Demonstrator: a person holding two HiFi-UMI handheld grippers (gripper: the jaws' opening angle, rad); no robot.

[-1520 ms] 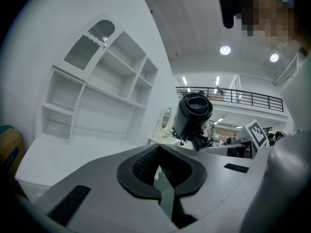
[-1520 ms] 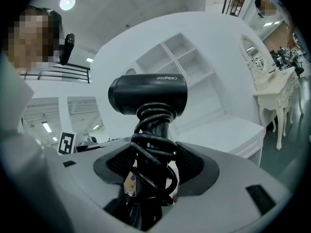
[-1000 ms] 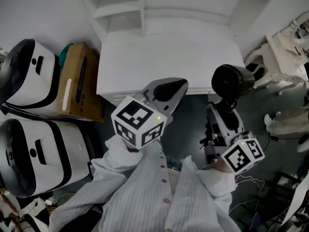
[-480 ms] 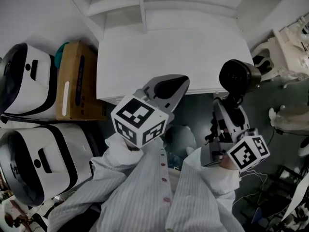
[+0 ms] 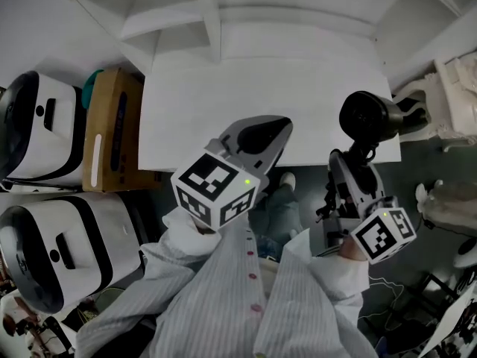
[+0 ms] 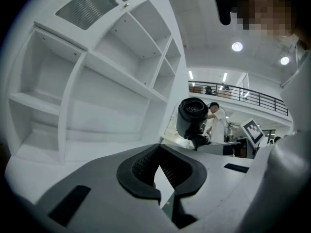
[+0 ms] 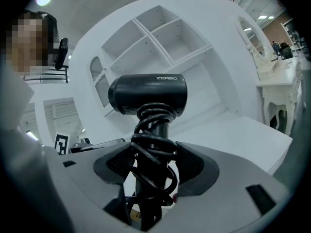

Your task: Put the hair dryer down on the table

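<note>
The right tool [image 7: 150,165] is clamped on the handle of the dryer [image 7: 148,93], with the black cord [image 7: 154,147] wound round that handle and caught between the jaws too. The handle runs straight out along the tool's own line. The barrel sits crosswise on top, its long axis lying left to right in the right gripper view.

In the head view the barrel hangs over the right front corner of the bench [image 5: 261,88], near its edge and apparently clear of the top. The white surface spreads forward and to the left of it, so the coming move looks like a short carry inward and then a lowering. Tipping the dryer onto its side would probably let it rest steady.

The left tool [image 5: 257,136] hovers over the front edge of the bench near the middle, jaws drawn to a sliver with nothing between them. It is well apart from the dryer. Shelves [image 5: 209,13] rise behind the bench.
</note>
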